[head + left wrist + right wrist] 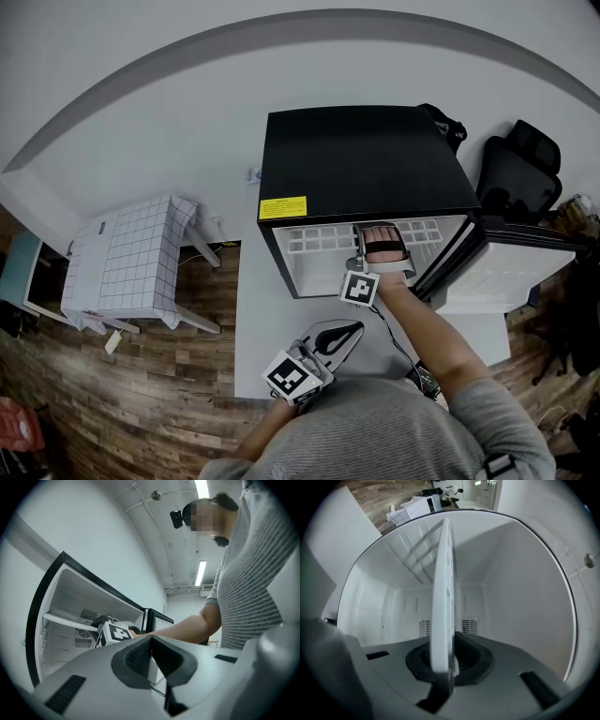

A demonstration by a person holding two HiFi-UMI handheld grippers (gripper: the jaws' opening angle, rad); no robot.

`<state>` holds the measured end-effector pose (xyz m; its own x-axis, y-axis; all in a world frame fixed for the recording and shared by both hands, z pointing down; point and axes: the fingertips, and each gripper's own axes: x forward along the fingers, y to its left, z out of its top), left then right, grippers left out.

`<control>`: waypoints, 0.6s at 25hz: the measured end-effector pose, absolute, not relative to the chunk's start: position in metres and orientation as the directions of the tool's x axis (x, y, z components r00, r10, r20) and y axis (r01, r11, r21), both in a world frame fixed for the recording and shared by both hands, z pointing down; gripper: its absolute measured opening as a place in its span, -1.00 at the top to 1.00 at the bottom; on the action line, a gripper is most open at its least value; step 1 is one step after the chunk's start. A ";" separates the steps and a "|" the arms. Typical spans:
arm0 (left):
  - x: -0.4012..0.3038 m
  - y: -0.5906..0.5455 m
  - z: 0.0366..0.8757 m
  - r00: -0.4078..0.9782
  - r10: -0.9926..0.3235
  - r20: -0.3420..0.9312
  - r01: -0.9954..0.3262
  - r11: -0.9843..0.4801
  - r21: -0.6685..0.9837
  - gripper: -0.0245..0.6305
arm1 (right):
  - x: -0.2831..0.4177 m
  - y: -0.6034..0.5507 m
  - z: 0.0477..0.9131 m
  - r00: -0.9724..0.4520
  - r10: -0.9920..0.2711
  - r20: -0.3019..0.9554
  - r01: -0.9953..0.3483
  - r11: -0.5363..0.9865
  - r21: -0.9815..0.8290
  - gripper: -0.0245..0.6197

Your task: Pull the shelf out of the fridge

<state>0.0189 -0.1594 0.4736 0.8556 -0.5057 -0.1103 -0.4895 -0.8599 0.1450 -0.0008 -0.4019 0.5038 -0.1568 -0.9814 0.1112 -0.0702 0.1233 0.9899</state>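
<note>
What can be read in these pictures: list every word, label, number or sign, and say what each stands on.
Yellow label on the fridge's top front edge: print too small to read.
Marker cubes: square patterns only, no words.
No other text shows.

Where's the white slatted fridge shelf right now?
In the head view, right of centre, the white slatted shelf sits inside the open black mini fridge, its front edge clamped in the right tool.
</note>
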 end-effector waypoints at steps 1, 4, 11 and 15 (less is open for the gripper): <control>0.019 -0.159 0.473 0.857 -0.502 -0.111 -0.486 -0.862 0.145 0.89 | -0.001 -0.400 0.504 -0.157 -0.981 0.110 -0.071 0.123 0.990 0.84; 0.020 -0.157 0.471 0.860 -0.496 -0.118 -0.480 -0.866 0.143 0.89 | 0.000 -0.394 0.504 -0.157 -0.981 0.112 -0.072 0.124 0.990 0.84; 0.022 -0.152 0.471 0.868 -0.482 -0.118 -0.467 -0.874 0.136 0.89 | 0.002 -0.381 0.503 -0.154 -0.983 0.103 -0.062 0.113 0.992 0.84; 0.022 -0.146 0.472 0.870 -0.479 -0.115 -0.464 -0.875 0.137 0.89 | 0.003 -0.379 0.503 -0.149 -0.984 0.103 -0.062 0.113 0.992 0.84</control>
